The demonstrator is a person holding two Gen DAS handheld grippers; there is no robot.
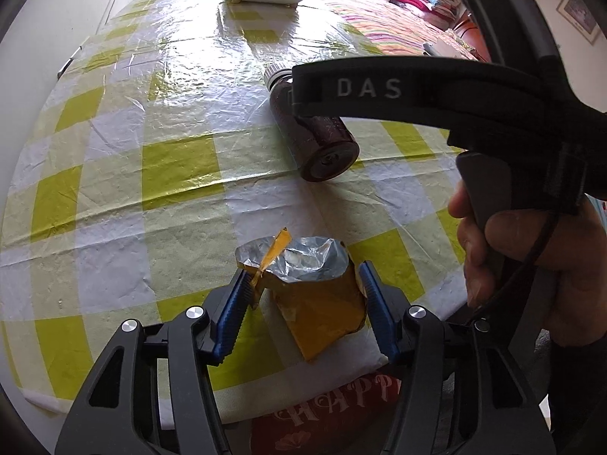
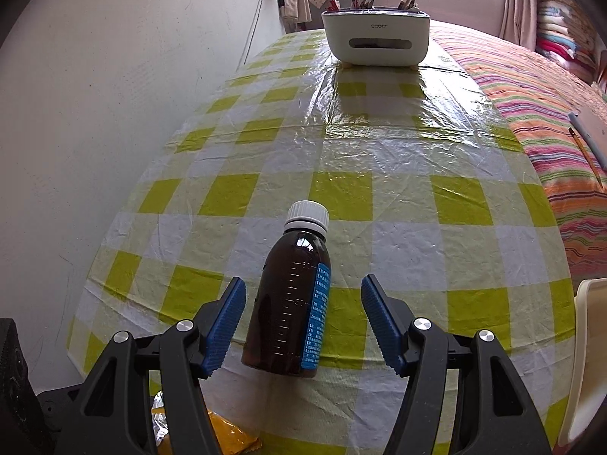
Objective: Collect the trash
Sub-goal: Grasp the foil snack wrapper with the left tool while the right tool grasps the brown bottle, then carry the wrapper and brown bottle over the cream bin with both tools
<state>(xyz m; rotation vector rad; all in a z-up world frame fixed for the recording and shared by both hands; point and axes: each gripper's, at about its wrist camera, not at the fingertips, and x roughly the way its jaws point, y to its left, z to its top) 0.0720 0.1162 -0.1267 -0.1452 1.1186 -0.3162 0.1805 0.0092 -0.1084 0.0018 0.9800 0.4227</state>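
Note:
A torn yellow snack wrapper (image 1: 315, 299) with a silver foil lining lies near the table's front edge. My left gripper (image 1: 303, 269) is shut on it, both blue pads touching its sides. A brown medicine bottle (image 2: 288, 303) with a white cap and a blue label lies on its side on the checked tablecloth (image 2: 398, 197). My right gripper (image 2: 303, 280) straddles the bottle, open, with a gap on either side. In the left wrist view the bottle (image 1: 326, 144) lies partly behind a black finger (image 1: 379, 87) of the right gripper. The wrapper (image 2: 224, 428) shows at the bottom of the right wrist view.
A white bin (image 2: 375, 38) holding several scraps stands at the table's far end. A striped cloth (image 2: 550, 113) with pens (image 2: 588, 144) covers the right side. A hand (image 1: 531, 265) holds the right gripper's handle. A wall runs along the left. A red printed item (image 1: 334, 409) lies below the front edge.

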